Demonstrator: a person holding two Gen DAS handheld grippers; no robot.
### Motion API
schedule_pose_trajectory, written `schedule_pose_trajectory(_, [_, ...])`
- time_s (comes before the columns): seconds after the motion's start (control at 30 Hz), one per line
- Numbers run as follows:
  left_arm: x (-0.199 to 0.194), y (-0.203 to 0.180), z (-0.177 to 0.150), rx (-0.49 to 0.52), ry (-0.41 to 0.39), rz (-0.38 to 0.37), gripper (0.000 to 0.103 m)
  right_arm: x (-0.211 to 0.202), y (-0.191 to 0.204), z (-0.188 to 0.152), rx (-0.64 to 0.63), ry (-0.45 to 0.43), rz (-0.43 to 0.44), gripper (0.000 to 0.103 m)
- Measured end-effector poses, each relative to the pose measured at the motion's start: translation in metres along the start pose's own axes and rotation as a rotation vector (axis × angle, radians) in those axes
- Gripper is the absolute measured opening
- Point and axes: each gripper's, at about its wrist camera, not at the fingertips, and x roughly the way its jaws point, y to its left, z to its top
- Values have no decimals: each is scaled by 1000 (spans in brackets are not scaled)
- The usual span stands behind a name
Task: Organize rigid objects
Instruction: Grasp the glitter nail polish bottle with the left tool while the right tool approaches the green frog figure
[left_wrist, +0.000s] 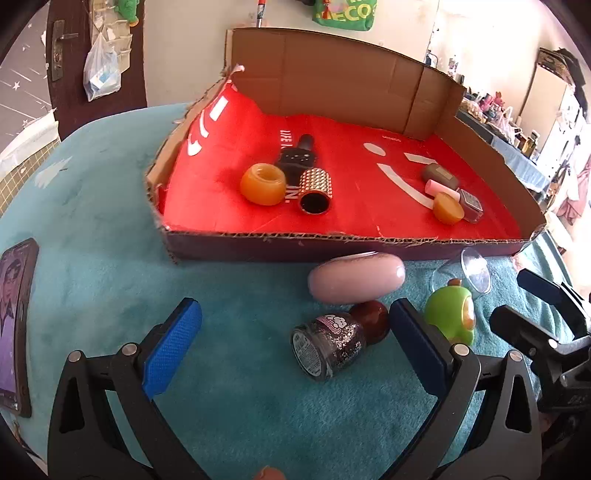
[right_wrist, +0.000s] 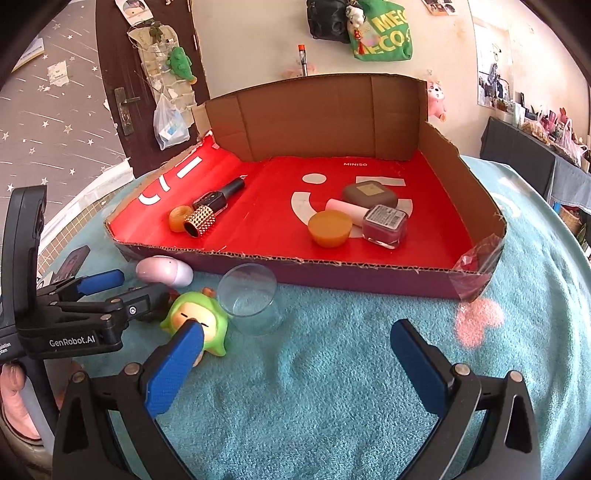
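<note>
Pick-up step, left side. Your left gripper stands wide, empty, straddling the glitter bottle lying on the teal towel, just outside the cardboard tray. Right gripper also wide, empty, near the green toy. Next, likely: ease forward, close across the bottle's body, lift over the rim.

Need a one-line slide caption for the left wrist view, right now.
Open left gripper brackets a glitter nail polish bottle lying on the teal towel, in front of the red-lined cardboard tray.
</note>
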Motion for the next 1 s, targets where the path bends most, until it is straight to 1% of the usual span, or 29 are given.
schedule_pose_trajectory(0.13, [-5, 16, -11, -29, 11, 31, 103, 0, 5, 0, -1, 3, 19, 103])
schedule_pose_trajectory(0.27, [-6, 21, -16, -16, 16, 67, 103, 0, 17, -2, -32, 14, 60, 103])
schedule_pose_trajectory(0.43, [-6, 20, -16, -2, 18, 74, 103, 6, 31, -7, -57, 50, 110, 103])
schedule_pose_trajectory(0.53, [-7, 17, -17, 15, 15, 78, 103, 10, 35, -9, -40, 68, 149, 103])
schedule_pose_trajectory(0.6, [-6, 15, -17, 23, 17, 84, 102, 14, 37, -10, -27, 81, 173, 97])
schedule_pose_trajectory(0.63, [-5, 15, -18, 28, 17, 86, 102, 16, 39, -10, -24, 88, 182, 92])
schedule_pose_trajectory(0.67, [-5, 14, -18, 32, 16, 86, 101, 18, 41, -10, -25, 92, 185, 91])
schedule_pose_trajectory(0.7, [-5, 14, -18, 37, 14, 84, 98, 19, 43, -9, -27, 90, 185, 90])
schedule_pose_trajectory(0.77, [-5, 14, -18, 41, 8, 88, 94, 22, 45, -7, -26, 87, 189, 83])
schedule_pose_trajectory(0.83, [-6, 16, -18, 37, 1, 78, 90, 25, 46, -5, -18, 91, 193, 79])
schedule_pose_trajectory(0.87, [-7, 16, -18, 36, -4, 76, 84, 26, 47, -4, -18, 90, 189, 74])
schedule_pose_trajectory(0.9, [-8, 15, -19, 38, -8, 75, 77, 28, 47, -4, -18, 93, 190, 72])
schedule_pose_trajectory(0.93, [-9, 15, -19, 41, -11, 72, 74, 28, 48, -3, -19, 96, 191, 70])
schedule_pose_trajectory(1.0, [-11, 13, -20, 48, -17, 63, 52, 29, 49, -4, -28, 96, 194, 67])
